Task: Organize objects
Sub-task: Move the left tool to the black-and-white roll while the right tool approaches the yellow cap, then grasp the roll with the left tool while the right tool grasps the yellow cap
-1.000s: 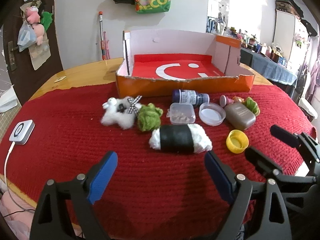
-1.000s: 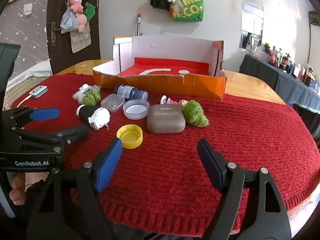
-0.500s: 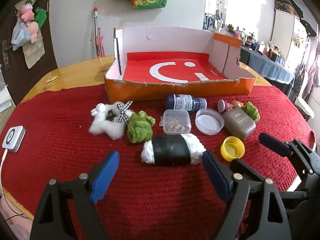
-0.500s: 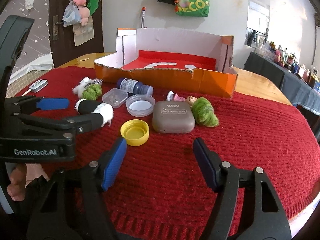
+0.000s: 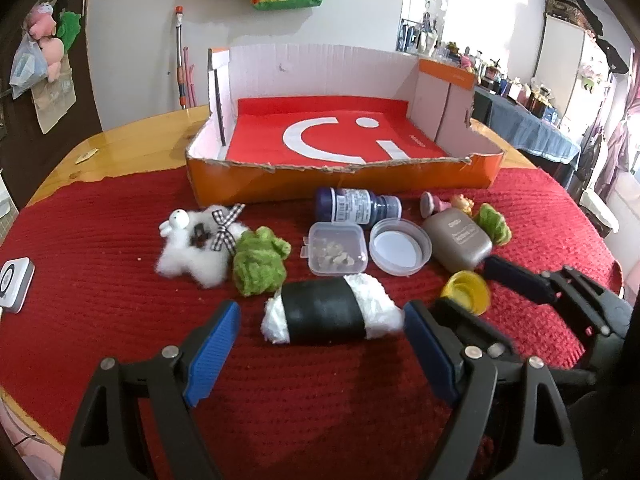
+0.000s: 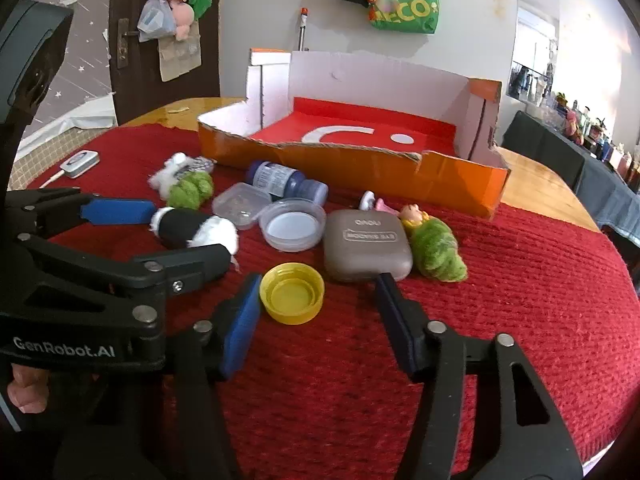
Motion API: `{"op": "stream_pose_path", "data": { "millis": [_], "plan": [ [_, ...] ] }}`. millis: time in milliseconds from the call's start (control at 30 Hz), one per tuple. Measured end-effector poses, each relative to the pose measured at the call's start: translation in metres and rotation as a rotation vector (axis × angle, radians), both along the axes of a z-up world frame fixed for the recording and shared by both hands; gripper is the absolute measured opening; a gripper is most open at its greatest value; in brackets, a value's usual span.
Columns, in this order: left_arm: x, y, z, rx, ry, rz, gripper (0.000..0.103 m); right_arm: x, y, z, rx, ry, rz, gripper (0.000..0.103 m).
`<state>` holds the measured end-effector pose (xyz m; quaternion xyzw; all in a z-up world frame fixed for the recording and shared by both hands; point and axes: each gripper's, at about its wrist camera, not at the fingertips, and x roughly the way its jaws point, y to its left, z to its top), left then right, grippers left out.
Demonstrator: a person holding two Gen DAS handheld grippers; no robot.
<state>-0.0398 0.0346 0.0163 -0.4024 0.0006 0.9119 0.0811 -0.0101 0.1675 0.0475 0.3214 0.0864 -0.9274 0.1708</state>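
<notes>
My left gripper (image 5: 320, 354) is open, its blue pads either side of and just short of a black-and-white plush roll (image 5: 330, 314). The roll also shows in the right wrist view (image 6: 192, 230), between the left gripper's fingers (image 6: 120, 212). My right gripper (image 6: 316, 320) is open around the near side of a yellow cap (image 6: 292, 298), with a grey case (image 6: 366, 246) just beyond. The open orange box (image 5: 340, 178) stands behind the row of objects.
On the red cloth lie a white plush (image 5: 192, 248), green yarn ball (image 5: 260, 260), small clear box (image 5: 338, 248), clear lid (image 5: 400, 246), blue bottle (image 5: 356, 206), a doll with green hair (image 6: 432, 246) and a white device (image 5: 14, 284) at the left edge.
Both grippers moved forward and down toward the objects. The left one now brackets the plush roll; the right one has reached the yellow cap.
</notes>
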Motion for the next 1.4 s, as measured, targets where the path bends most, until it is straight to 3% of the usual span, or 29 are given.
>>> {"op": "stream_pose_path", "data": {
  "millis": [200, 333, 400, 700, 1133, 1400],
  "plan": [
    [-0.004, -0.004, -0.004, 0.010, 0.000, 0.024, 0.084, -0.004, 0.012, 0.000, -0.021, -0.013, -0.028, 0.051],
    [0.000, -0.006, -0.005, -0.006, 0.012, 0.028, 0.071, -0.003, 0.008, 0.000, -0.015, -0.012, -0.014, 0.042],
    [0.004, -0.005, -0.005, -0.028, 0.026, 0.023, 0.063, -0.002, 0.008, 0.001, -0.026, -0.020, -0.006, 0.032],
    [0.013, -0.008, -0.002, 0.003, 0.033, -0.004, 0.061, 0.004, 0.007, 0.007, -0.038, -0.018, -0.002, 0.029],
    [0.022, -0.007, 0.025, 0.009, 0.111, -0.006, 0.061, 0.012, 0.009, 0.052, -0.113, 0.076, 0.024, 0.029],
    [0.018, -0.006, 0.029, 0.013, 0.124, -0.008, 0.061, 0.010, 0.008, 0.048, -0.119, 0.057, 0.020, 0.029]
  ]
}}
